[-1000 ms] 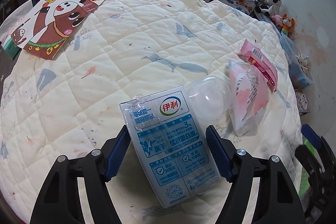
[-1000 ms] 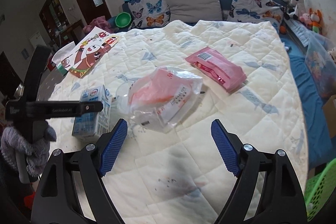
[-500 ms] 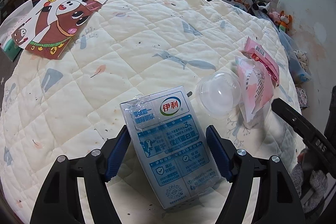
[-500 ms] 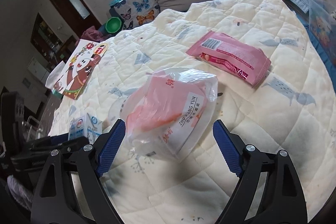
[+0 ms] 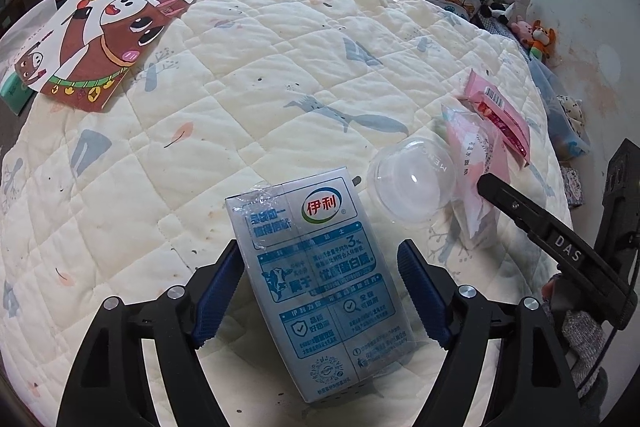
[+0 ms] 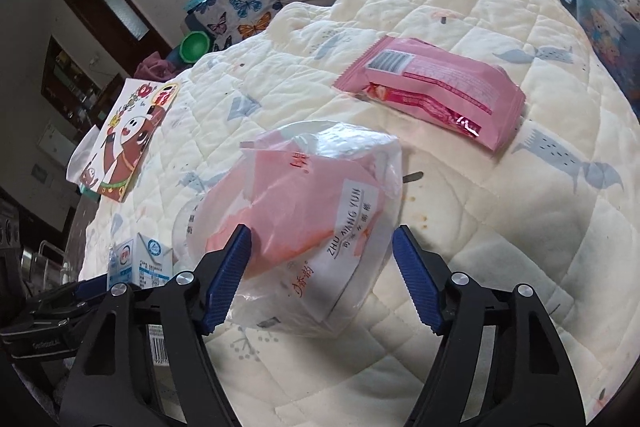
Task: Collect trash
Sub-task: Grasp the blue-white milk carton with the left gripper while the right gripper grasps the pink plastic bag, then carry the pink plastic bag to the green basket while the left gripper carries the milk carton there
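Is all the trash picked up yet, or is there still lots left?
Nothing looks collected yet. The left tool has the milk carton between its opening jaws, with gaps both sides. The right tool is closing around the plastic bag, not yet squeezing it. Still lying on the quilt: the clear plastic lid and the pink wrapper.

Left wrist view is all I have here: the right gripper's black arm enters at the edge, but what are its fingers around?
Observer: The right gripper straddles the clear plastic bag with pink paper inside. Its jaws are closing, and one pad is not yet touching the bag.
Operator: Does that bag touch the pink packet?
Observer: No, the right wrist view shows bare quilt between the bag and the pink packet.
Operator: Any print on the bag?
Observer: A white label reads ZHU XIANG YUN.
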`<control>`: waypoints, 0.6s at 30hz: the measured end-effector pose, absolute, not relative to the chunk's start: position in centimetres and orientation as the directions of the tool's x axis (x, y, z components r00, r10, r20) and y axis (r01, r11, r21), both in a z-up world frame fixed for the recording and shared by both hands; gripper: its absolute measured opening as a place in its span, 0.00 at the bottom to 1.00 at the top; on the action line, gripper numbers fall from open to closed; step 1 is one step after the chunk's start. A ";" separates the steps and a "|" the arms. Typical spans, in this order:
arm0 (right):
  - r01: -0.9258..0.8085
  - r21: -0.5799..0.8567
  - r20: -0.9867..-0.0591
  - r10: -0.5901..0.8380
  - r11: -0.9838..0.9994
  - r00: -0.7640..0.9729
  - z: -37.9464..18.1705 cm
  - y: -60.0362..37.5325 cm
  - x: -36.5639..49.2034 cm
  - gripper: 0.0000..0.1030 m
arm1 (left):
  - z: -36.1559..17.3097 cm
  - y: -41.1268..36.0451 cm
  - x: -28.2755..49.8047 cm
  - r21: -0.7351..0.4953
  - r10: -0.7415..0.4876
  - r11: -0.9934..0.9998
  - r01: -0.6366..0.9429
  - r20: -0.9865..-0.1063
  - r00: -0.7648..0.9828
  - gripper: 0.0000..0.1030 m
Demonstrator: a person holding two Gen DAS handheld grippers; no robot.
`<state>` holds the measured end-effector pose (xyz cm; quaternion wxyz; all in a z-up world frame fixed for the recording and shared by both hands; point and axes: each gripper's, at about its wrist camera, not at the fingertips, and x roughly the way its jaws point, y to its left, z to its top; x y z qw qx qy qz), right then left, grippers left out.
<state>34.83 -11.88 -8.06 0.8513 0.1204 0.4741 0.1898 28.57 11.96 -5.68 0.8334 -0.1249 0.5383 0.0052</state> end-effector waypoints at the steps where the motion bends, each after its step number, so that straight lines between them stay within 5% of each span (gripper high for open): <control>1: -0.205 0.395 -0.760 0.444 0.896 0.474 -8.1 -12.0 34.9 0.71 | -5.7 11.9 28.6 -0.203 -0.126 0.969 -0.143 -0.898 0.421 0.75; 6: -0.212 0.377 -0.762 0.432 0.901 0.482 -8.1 -11.9 34.8 0.71 | -5.9 11.9 28.8 -0.198 -0.117 0.968 -0.155 -0.901 0.417 0.76; 11: -0.219 0.366 -0.760 0.426 0.905 0.491 -7.9 -11.9 34.5 0.57 | -6.2 11.8 28.9 -0.192 -0.113 0.969 -0.154 -0.904 0.412 0.75; 18: -0.220 0.359 -0.745 0.420 0.907 0.517 -6.8 -13.0 33.5 0.51 | -6.2 11.9 28.8 -0.201 -0.119 0.967 -0.156 -0.899 0.422 0.66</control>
